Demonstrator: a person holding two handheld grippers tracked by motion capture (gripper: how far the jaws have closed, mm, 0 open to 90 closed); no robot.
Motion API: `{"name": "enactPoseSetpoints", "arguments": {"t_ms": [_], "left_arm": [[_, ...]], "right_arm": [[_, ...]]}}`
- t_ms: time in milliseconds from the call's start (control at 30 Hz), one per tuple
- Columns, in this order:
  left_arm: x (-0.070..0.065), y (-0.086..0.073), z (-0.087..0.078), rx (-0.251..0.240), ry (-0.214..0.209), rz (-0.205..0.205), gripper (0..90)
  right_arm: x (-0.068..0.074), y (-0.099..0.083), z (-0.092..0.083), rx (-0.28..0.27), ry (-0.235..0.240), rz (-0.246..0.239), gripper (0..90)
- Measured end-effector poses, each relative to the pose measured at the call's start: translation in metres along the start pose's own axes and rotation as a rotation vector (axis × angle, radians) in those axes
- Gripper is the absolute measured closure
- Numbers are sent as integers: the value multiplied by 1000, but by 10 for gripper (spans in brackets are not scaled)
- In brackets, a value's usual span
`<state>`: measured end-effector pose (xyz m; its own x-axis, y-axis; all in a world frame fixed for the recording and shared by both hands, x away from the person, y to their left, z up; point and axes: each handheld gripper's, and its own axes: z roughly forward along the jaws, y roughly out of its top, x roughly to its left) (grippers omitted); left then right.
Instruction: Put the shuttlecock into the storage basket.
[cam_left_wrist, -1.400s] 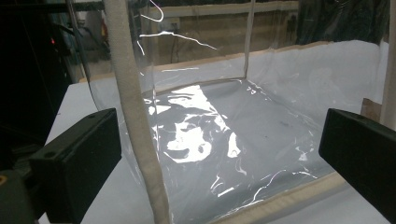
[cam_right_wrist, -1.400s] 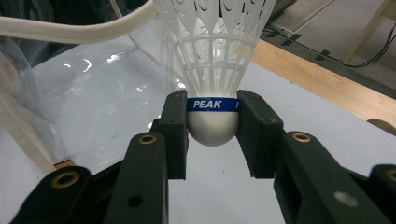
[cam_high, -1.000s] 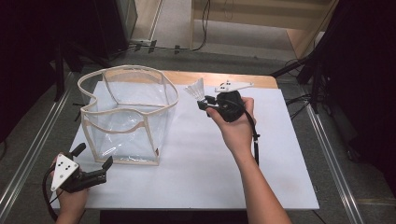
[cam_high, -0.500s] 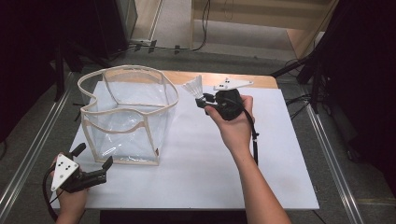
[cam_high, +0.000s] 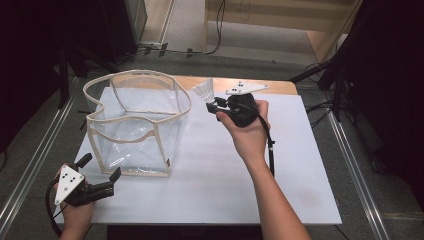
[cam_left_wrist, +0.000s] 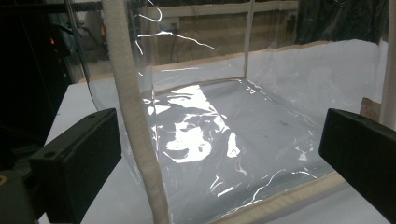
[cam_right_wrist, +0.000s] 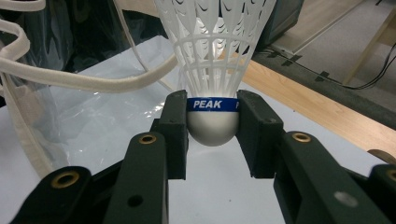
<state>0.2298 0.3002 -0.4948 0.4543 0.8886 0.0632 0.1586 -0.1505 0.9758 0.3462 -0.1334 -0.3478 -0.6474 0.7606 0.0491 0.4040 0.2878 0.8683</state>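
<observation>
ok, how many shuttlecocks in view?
1. The shuttlecock is clamped at its cork base between the jaws of the right gripper, held up beside the rim of the clear bag. None visible in the bag.

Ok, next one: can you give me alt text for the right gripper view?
The right gripper has its two black jaws shut on the rounded white cork of a shuttlecock, whose blue band reads PEAK and whose white skirt points up. Behind it on the left stands a clear plastic bag with cream trim, on a white table.
</observation>
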Motion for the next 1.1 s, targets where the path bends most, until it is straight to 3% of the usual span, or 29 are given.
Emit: {"name": "enactPoseSetpoints", "arguments": {"t_ms": [1100], "left_arm": [[0,0,0,-1,-1,0,0]], "right_arm": [[16,17,11,-28,33,-26,632]]}}
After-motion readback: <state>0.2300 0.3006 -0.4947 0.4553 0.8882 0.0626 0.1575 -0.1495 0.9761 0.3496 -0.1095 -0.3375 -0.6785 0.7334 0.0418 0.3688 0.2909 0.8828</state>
